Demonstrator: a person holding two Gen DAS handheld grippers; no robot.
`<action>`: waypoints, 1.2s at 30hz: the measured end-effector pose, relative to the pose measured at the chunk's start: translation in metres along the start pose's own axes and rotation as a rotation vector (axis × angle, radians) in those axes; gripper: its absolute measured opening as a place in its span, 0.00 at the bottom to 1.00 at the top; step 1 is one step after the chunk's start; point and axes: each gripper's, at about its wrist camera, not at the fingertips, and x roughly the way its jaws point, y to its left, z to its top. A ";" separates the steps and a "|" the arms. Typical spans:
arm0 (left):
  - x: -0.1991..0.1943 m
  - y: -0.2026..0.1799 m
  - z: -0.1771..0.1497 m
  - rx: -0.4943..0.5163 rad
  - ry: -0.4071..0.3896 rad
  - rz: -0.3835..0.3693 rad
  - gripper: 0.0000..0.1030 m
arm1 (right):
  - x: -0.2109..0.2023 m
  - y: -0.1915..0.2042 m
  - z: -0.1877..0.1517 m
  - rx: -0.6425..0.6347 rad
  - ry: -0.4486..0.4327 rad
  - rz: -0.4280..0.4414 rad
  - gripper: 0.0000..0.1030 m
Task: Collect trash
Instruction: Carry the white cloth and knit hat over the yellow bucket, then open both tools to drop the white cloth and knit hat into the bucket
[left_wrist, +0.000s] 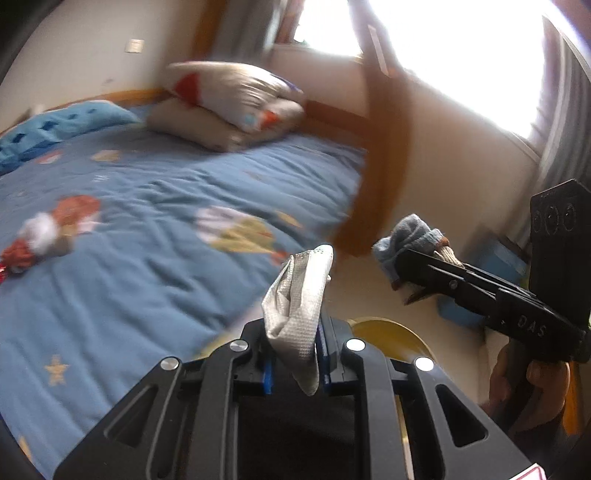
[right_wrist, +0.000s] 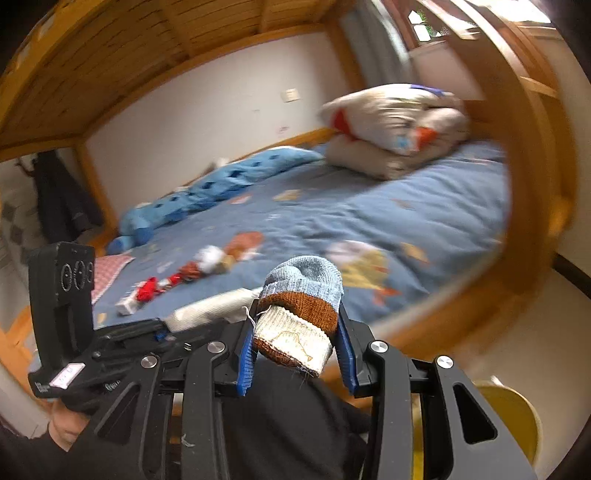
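- My left tongs (left_wrist: 295, 354) pinch a crumpled white cloth (left_wrist: 295, 306), which sticks up from between the pads.
- My right tongs (right_wrist: 297, 350) clamp a rolled sock (right_wrist: 301, 306), blue, brown and cream.
- Both are held up off the bed (left_wrist: 147, 229).
- More scraps (right_wrist: 184, 275) lie on the blue quilt, well apart from both tongs.

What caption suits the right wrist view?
Right gripper clamps a folded knit sock above the blue bedspread, litter scattered beyond.
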 end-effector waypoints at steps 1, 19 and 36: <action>0.003 -0.007 -0.003 0.009 0.013 -0.017 0.18 | -0.008 -0.009 -0.006 0.011 0.006 -0.022 0.35; 0.091 -0.119 -0.042 0.155 0.264 -0.222 0.18 | -0.109 -0.109 -0.094 0.203 0.105 -0.322 0.36; 0.147 -0.114 -0.043 0.123 0.371 -0.177 0.93 | -0.102 -0.136 -0.113 0.225 0.150 -0.381 0.84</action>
